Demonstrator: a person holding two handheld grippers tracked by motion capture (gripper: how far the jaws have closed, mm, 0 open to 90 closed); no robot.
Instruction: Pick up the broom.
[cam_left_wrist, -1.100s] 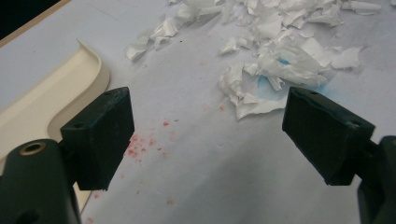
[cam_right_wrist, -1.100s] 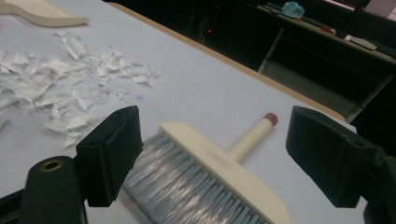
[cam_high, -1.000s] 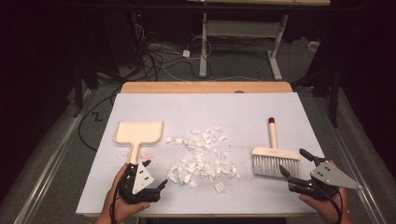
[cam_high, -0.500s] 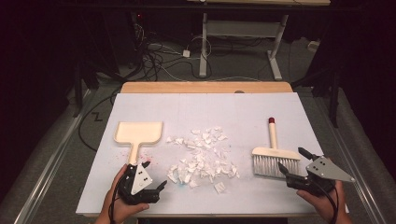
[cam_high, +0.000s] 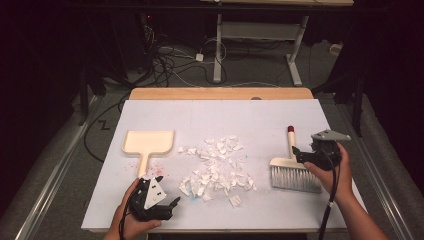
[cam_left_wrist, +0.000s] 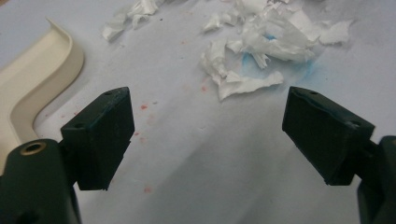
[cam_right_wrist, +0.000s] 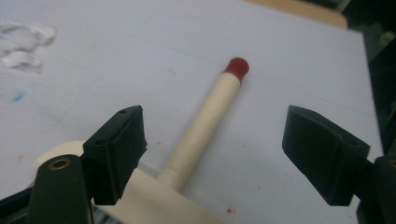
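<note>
Both grippers' jaws spread wide, empty: right gripper over brush handle; left gripper beside paper scraps, dustpan.

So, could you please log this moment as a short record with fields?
surface: white table cover
debris: torn paper scraps, piled mid-table
dustpan: cream, left of scraps, handle toward person
brush: right of scraps, red-tipped handle pointing away
left gripper: open, over bare cover near scraps
right gripper: open, fingers either side of brush handle, not closed on it
</note>
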